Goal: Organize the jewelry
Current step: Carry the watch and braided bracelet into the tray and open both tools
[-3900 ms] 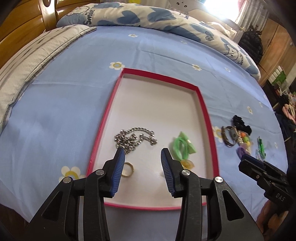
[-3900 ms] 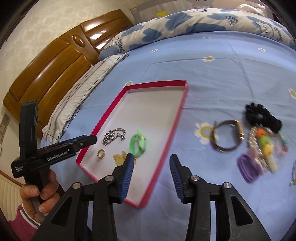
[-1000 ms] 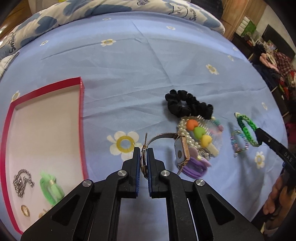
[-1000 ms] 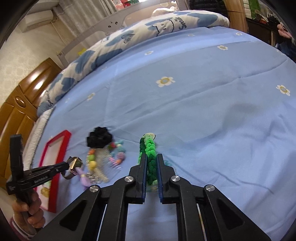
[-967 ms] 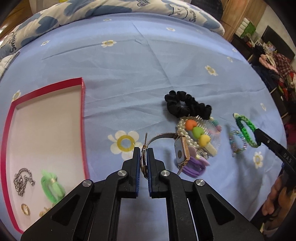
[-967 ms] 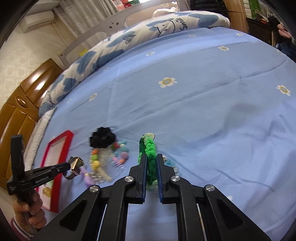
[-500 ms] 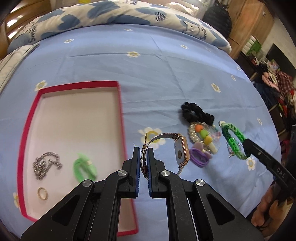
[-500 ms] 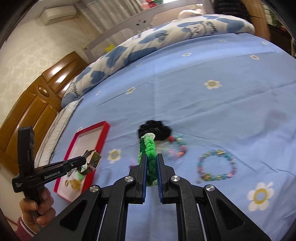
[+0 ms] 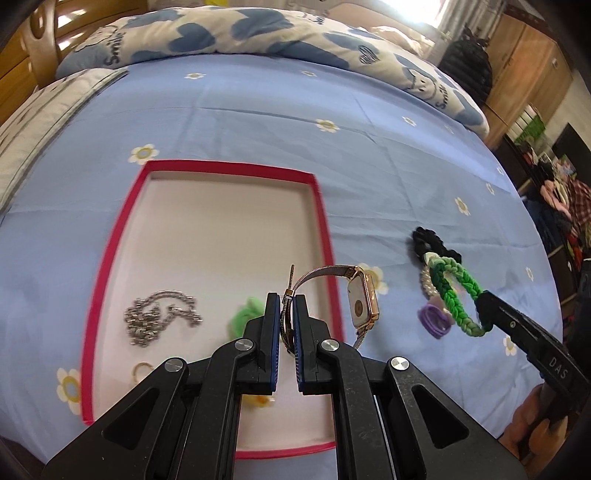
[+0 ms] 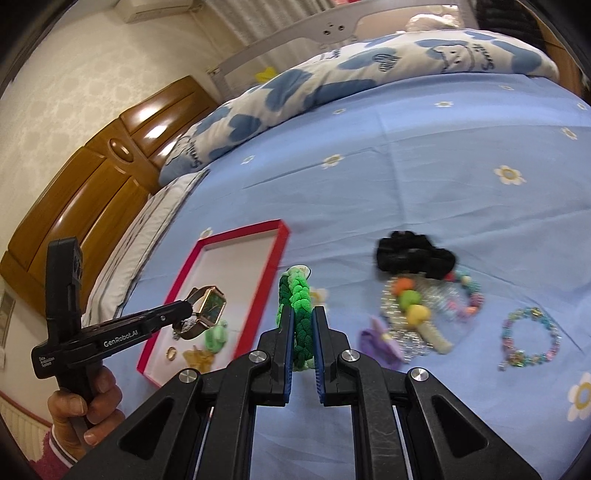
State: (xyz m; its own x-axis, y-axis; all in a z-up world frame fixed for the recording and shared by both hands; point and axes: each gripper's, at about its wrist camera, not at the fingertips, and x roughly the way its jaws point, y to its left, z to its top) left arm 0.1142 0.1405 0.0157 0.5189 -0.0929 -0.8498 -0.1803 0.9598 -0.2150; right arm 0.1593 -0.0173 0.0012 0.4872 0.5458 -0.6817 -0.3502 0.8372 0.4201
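Observation:
My left gripper point(image 9: 285, 301) is shut on the mesh strap of a gold wristwatch point(image 9: 360, 299) and holds it in the air over the right rim of the red-rimmed white tray point(image 9: 321, 221). The watch's green face shows in the right wrist view point(image 10: 211, 304). My right gripper point(image 10: 300, 314) is shut on a green braided bracelet point(image 10: 295, 295), held above the blue bedsheet right of the tray point(image 10: 280, 240); it also shows in the left wrist view point(image 9: 456, 291). In the tray lie a silver chain point(image 9: 155, 321), a gold ring point(image 9: 142, 369) and a green ring-shaped piece point(image 9: 245, 317).
On the sheet right of the tray lie a black scrunchie point(image 10: 413, 254), a pile of pearl and coloured beads point(image 10: 413, 314), a purple hair tie point(image 9: 436, 319) and a beaded bracelet point(image 10: 530, 338). A quilt point(image 9: 240, 33) lies along the far side. A wooden headboard point(image 10: 85, 184) stands at the left.
Both grippers have moved left towards the tray with their pieces lifted. The watch now hangs over the tray's right rim, and the green bracelet is higher and nearer the tray.

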